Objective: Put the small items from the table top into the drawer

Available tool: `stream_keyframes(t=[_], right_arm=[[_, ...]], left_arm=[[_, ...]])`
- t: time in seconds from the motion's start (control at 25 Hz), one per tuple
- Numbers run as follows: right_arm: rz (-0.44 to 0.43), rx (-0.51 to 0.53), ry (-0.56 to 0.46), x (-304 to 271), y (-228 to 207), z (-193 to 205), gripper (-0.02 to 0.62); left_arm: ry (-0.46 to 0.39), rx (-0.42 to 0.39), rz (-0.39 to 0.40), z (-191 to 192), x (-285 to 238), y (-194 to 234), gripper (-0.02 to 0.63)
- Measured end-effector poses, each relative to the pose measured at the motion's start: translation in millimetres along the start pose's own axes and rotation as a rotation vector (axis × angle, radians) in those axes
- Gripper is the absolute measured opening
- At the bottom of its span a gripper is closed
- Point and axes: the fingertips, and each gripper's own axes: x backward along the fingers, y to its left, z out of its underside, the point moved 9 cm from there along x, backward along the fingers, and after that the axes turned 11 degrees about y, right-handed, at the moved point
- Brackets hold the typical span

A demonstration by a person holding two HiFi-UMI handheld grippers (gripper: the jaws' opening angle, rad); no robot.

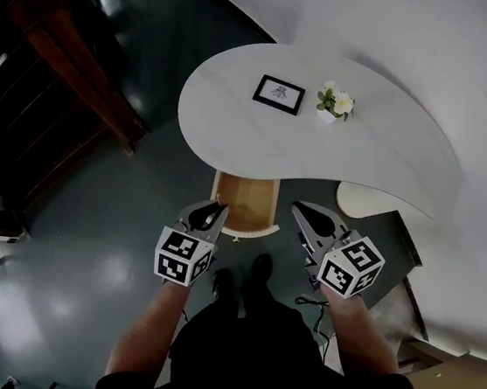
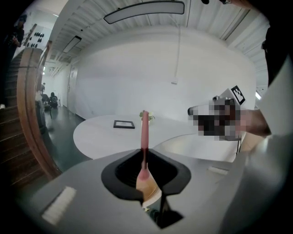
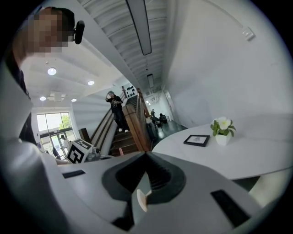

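A black-framed picture (image 1: pixel 279 94) and a small white pot of white flowers (image 1: pixel 334 103) stand on the curved white table (image 1: pixel 235 118). Below the table's near edge a wooden drawer (image 1: pixel 244 200) is pulled out, and its inside looks bare. My left gripper (image 1: pixel 216 206) hovers at the drawer's left front corner, my right gripper (image 1: pixel 303 209) just right of it. Both are shut with nothing between the jaws. The left gripper view shows its closed jaws (image 2: pixel 144 114) aimed at the frame (image 2: pixel 124 124) and flowers (image 2: pixel 149 117). The right gripper (image 3: pixel 146 154) sees the frame (image 3: pixel 197 140) and pot (image 3: pixel 222 130) at right.
A lower cream shelf (image 1: pixel 362 199) juts out right of the drawer. A wooden staircase (image 1: pixel 65 70) runs along the left, and a person (image 3: pixel 116 112) stands on it in the right gripper view. The floor is dark and glossy. White walls curve behind the table.
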Motion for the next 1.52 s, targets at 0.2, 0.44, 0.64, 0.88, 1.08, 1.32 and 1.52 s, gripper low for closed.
stream_keyframes(t=[0.2, 0.44, 0.64, 0.88, 1.08, 1.32, 1.52], right_arm=[[-0.013, -0.016, 0.032, -19.6, 2.3, 16.2, 0.011], [-0.017, -0.046, 0.062, -40.3, -13.1, 33.8, 0.011], [-0.025, -0.073, 0.063, -55.8, -26.7, 44.4, 0.011], [-0.031, -0.106, 0.07, -68.8, -43.0, 58.1, 0.011], [-0.027, -0.13, 0.077, -70.5, -52.7, 66.7, 0.011], [-0.012, -0.148, 0.082, -69.0, -67.1, 71.5, 0.011], [-0.002, -0.162, 0.079, -71.2, -78.6, 76.2, 0.011]], left_arm=[[0.048, -0.003, 0.008, 15.4, -18.6, 15.1, 0.051], [0.146, -0.034, 0.028, 32.6, -53.3, 27.1, 0.051], [0.267, -0.053, 0.068, 49.6, -90.1, 33.3, 0.051], [0.412, -0.151, 0.098, 68.5, -129.7, 35.4, 0.051], [0.534, -0.253, 0.115, 77.6, -156.4, 35.1, 0.051], [0.626, -0.337, 0.155, 81.4, -182.3, 33.7, 0.051], [0.708, -0.458, 0.128, 88.1, -202.1, 34.6, 0.052]])
